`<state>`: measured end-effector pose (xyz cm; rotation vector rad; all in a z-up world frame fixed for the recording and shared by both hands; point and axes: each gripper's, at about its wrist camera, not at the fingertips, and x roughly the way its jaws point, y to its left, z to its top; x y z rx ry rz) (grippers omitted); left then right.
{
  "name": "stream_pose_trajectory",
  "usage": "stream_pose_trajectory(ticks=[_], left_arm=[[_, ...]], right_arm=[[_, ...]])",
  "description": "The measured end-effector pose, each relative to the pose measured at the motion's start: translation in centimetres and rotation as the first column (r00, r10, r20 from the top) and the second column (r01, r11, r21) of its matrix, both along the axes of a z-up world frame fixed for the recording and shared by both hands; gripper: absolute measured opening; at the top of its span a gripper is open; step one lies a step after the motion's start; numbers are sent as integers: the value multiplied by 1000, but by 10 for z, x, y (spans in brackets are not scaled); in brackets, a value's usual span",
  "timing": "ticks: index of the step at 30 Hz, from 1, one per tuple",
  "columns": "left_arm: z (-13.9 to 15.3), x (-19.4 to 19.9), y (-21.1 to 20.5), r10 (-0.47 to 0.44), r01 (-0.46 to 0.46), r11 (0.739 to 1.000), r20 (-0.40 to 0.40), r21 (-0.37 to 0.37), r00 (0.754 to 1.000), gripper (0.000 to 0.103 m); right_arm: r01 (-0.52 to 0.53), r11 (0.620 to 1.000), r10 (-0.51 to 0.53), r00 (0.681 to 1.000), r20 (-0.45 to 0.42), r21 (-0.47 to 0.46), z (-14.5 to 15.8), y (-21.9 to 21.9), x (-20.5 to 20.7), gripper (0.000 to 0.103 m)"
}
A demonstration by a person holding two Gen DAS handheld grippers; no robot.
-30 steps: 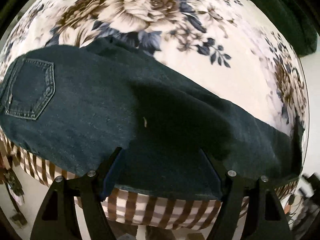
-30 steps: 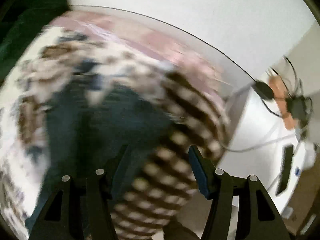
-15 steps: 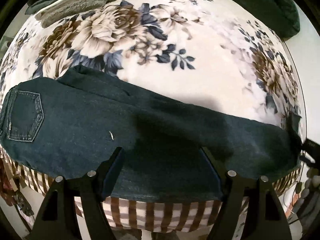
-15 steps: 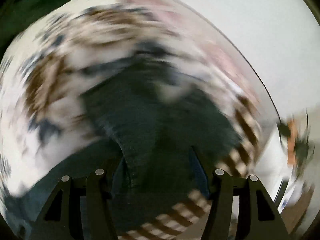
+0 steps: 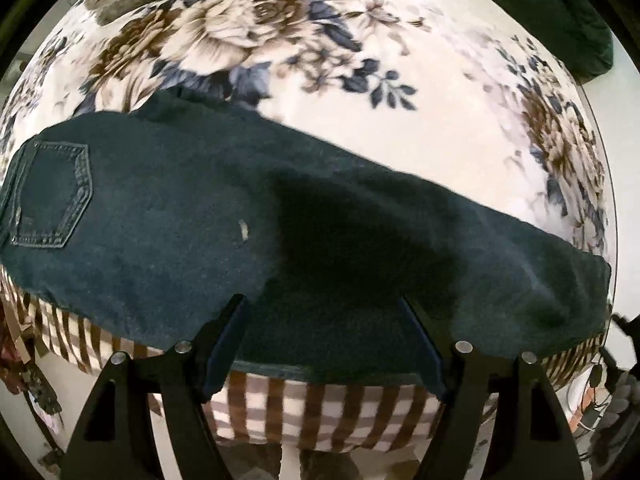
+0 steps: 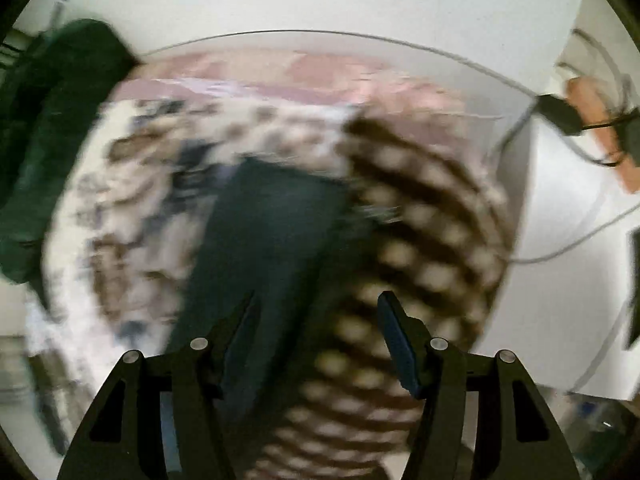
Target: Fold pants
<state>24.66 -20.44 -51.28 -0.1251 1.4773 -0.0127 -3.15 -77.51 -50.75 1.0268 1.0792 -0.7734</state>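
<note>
Right claw [image 6: 316,344] swung back, pants [image 5: 240,216] flat on floral blanket [image 5: 440,128], green cloth [image 5: 560,20] beyond

dark jeans [image 5: 280,220] lie across floral blanket [image 5: 440,128].

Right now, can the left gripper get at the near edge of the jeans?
Probably yes. The left gripper hangs over the jeans with its jaws open astride the near edge, nothing lying on the denim there; only the checked blanket border sits below.

Dark denim pants [image 5: 192,216] lie flat (back pocket up); legs stacked lengthwise.
</note>
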Motion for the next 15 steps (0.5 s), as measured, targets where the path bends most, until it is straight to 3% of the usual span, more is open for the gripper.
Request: stream_pose_trajectory(ticks=[2,3,4,6,10,14,15], left_arm=[[-3,-4,6,14,-14,1000,-12,5,1000,74],[-4,-6,9,22,-22,1000,-17,5,1000,74],[-5,-9,12,27,-27,1000,-19,5,999,74],[-7,-14,19,38,-38,999,-25,9,999,74],[-8,-29,43,83,-82,997,-41,15,996,74],[-9,-45,81,170,-169,985,-69,22,983,74],[-9,-49,94,198,-197,980,-80,22,977,74]], right_arm=[[-23,998,20,999,48,61,-9,7,10,49],[-37,996,34,999,36,81,-16,10,19,32],[-51,994,51,999,2,98,-26,16,26,8],[-61,991,63,998,-17,123,-39,22,32,5],[-60,998,61,997,-49,12,-26,30,29,2],[-81,996,84,980,-182,25,-41,37,27,3],[-88,996,93,977,-190,34,-40,39,29,8]])
